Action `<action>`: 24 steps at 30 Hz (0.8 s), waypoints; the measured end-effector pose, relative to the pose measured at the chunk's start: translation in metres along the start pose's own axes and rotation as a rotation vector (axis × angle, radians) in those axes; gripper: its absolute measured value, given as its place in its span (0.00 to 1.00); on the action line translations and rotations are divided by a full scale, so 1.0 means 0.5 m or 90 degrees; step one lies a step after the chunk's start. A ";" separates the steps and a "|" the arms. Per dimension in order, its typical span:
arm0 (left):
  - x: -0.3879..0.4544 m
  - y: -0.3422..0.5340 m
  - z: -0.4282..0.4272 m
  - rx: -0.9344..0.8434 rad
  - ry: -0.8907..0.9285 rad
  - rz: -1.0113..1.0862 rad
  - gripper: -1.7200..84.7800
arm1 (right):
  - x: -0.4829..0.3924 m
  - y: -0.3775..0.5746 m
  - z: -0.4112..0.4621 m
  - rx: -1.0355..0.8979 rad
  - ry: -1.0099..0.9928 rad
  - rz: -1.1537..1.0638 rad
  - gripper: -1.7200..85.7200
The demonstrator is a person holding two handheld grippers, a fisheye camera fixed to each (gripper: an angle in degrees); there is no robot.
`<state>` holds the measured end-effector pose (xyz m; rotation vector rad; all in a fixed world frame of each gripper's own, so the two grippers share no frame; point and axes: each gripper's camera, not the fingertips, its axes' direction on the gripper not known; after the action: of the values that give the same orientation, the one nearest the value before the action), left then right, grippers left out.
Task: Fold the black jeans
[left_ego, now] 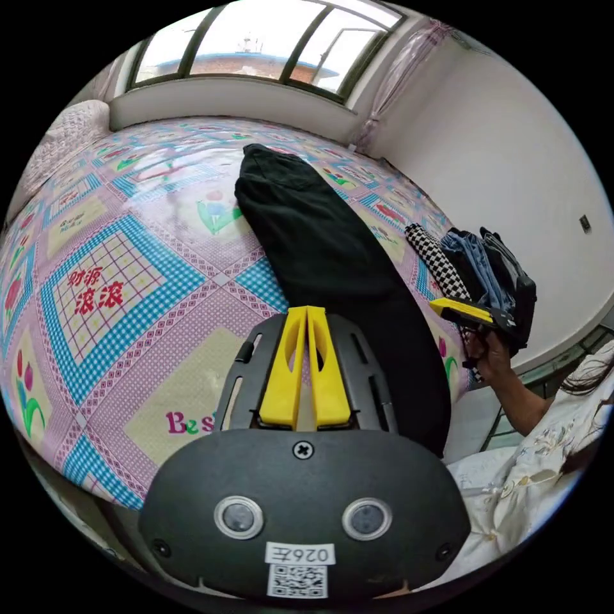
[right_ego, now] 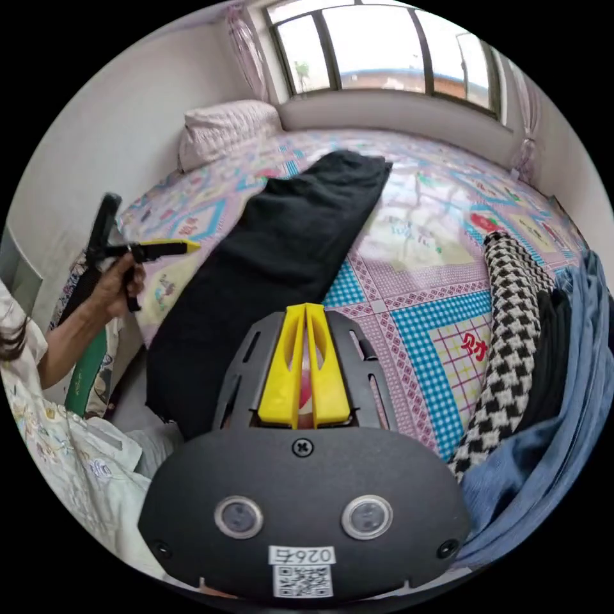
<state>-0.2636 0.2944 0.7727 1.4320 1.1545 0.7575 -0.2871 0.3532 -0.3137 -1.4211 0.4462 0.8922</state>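
Both grippers, left gripper point(left_ego: 307, 311) and right gripper point(right_ego: 306, 308), hang pinched together and empty; the black jeans point(left_ego: 332, 268) lie lengthwise on the bed point(left_ego: 115, 281), so I'd take the hems squarely

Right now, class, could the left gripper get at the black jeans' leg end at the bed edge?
Probably yes. The left gripper, jaws shut and empty, hovers just above the black jeans on the patterned bedsheet, with nothing between them. It must open first.
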 end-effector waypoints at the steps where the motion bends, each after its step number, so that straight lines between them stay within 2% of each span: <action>1: 0.001 0.048 0.001 0.005 0.004 -0.022 0.01 | -0.010 0.025 -0.039 0.056 -0.020 -0.004 0.01; 3: 0.005 0.115 0.028 -0.029 0.023 -0.050 0.01 | -0.030 0.052 -0.067 0.101 -0.062 -0.010 0.01; 4: 0.006 0.160 0.032 0.003 0.027 -0.074 0.01 | -0.047 0.060 -0.061 0.079 -0.092 -0.028 0.01; 7: 0.001 0.243 0.021 0.020 0.042 -0.097 0.01 | -0.095 0.092 0.005 -0.112 -0.117 -0.074 0.01; 8: -0.004 0.257 0.018 0.016 0.052 -0.098 0.01 | -0.098 0.126 -0.026 -0.038 -0.101 -0.038 0.01; 11: -0.040 0.334 -0.013 -0.001 0.114 -0.108 0.01 | -0.100 0.207 -0.083 0.016 -0.109 0.013 0.01; 13: -0.071 0.401 -0.033 -0.051 0.146 -0.132 0.01 | -0.094 0.236 -0.106 0.008 -0.131 0.047 0.01; 16: -0.088 0.487 -0.029 -0.149 0.161 -0.135 0.01 | -0.107 0.254 -0.083 -0.179 -0.154 0.034 0.01; 17: -0.089 0.501 -0.035 -0.146 0.160 -0.131 0.01 | -0.119 0.267 -0.091 -0.195 -0.147 0.021 0.01; 21: -0.089 0.532 -0.139 -0.029 0.137 -0.094 0.01 | -0.125 0.276 -0.214 -0.080 -0.121 0.011 0.01; 24: -0.062 0.493 -0.287 0.128 0.190 -0.007 0.01 | -0.094 0.258 -0.410 0.135 -0.132 0.038 0.03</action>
<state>-0.3461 0.3318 1.0450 1.5098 1.5014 0.8886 -0.3647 0.1324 -0.3924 -1.1140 0.4140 0.9984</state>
